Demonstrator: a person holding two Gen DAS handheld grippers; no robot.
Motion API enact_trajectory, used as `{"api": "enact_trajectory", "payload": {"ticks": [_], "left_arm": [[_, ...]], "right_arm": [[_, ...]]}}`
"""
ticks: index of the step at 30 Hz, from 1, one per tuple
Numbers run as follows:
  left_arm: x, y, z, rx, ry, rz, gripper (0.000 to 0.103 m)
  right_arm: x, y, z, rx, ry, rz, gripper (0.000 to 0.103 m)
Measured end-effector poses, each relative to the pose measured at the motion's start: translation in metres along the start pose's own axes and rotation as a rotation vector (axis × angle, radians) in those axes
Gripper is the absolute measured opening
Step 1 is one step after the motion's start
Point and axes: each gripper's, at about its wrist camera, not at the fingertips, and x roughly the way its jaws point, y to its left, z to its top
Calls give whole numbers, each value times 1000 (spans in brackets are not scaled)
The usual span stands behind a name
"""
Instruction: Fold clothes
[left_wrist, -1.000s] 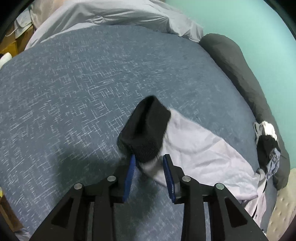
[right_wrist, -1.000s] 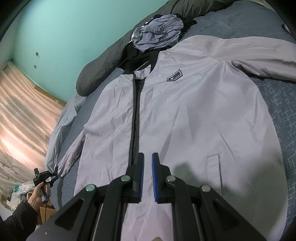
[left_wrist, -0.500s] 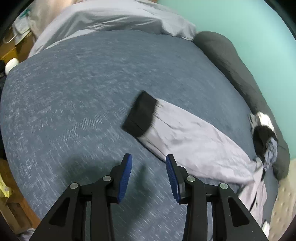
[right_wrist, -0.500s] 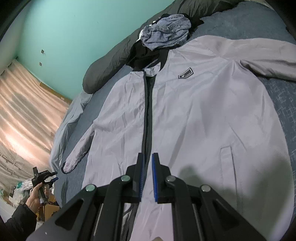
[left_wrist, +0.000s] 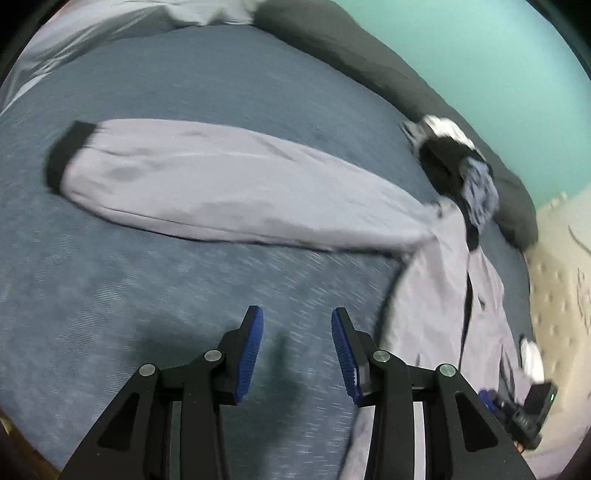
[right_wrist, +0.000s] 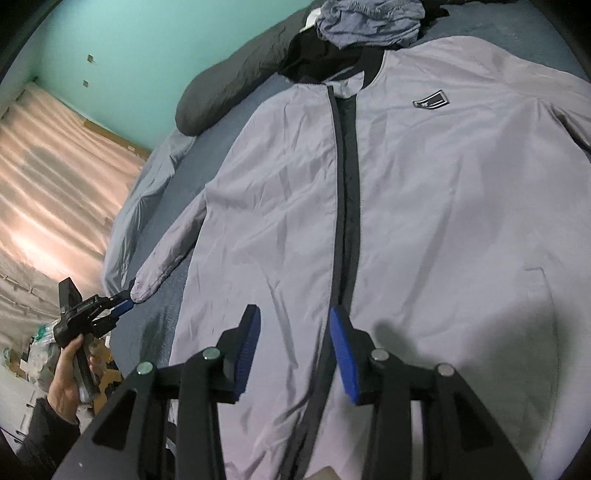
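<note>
Our left tool (left_wrist: 297, 334) hangs released over the bed (left_wrist: 155, 288); our right tool (right_wrist: 293, 326) is opening above the jacket (right_wrist: 424, 206), gripping nothing.

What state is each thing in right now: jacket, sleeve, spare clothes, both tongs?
Light grey zip-front jacket: spread flat, front up, not yet folded.
Its black-cuffed sleeve: stretched out straight, unfolded.
Crumpled blue-grey garment: bunched up beyond the collar.
Left tongs: open, empty.
Right tongs: opening, nothing between them, above the jacket.
</note>
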Motion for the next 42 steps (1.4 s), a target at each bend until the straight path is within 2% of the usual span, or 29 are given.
{"api": "enact_trajectory", "payload": {"ticks": [7, 13, 18, 22, 29, 34, 42], "left_arm": [[45, -42, -24, 58, 35, -89, 42], [73, -52, -28, 42, 45, -115, 42], [76, -57, 5, 73, 20, -98, 42], [83, -69, 47, 129, -10, -56, 50], [116, -96, 119, 221, -11, -6, 50], [145, -118, 147, 318, 11, 37, 50], [193, -150, 173, 458, 70, 36, 50]], "right_arm": [[21, 9, 17, -28, 85, -62, 41], [24, -2, 34, 4, 99, -96, 41], [23, -11, 53, 22, 82, -112, 41], [22, -13, 66, 17, 72, -116, 41], [20, -20, 72, 7, 53, -83, 41], [22, -24, 68, 0, 56, -51, 41], [21, -28, 66, -17, 33, -11, 41]]}}
